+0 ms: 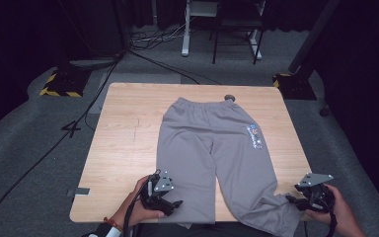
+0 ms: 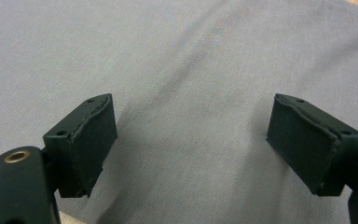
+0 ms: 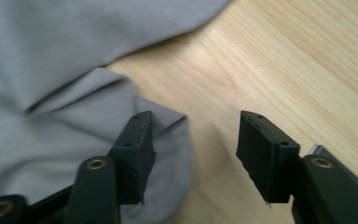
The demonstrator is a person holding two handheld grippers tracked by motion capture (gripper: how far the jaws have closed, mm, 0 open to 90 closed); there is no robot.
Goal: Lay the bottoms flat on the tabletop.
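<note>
Grey trousers lie flat mid-tabletop, waistband toward the top of the frame, legs running down to the near edge. The left tool, jaws apart, hovers over one leg's hem; the right tool, jaws apart, sits beside the other's rumpled hem.

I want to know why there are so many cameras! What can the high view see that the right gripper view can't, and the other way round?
High view alone: the whole grey trousers spread flat, their waistband and small printed patch, the left gripper, both hands, the floor cables. Right gripper view alone: up close, the rumpled leg end between its open jaws, and the wood grain. Both share: the trousers, the wooden table and the right gripper.
</note>
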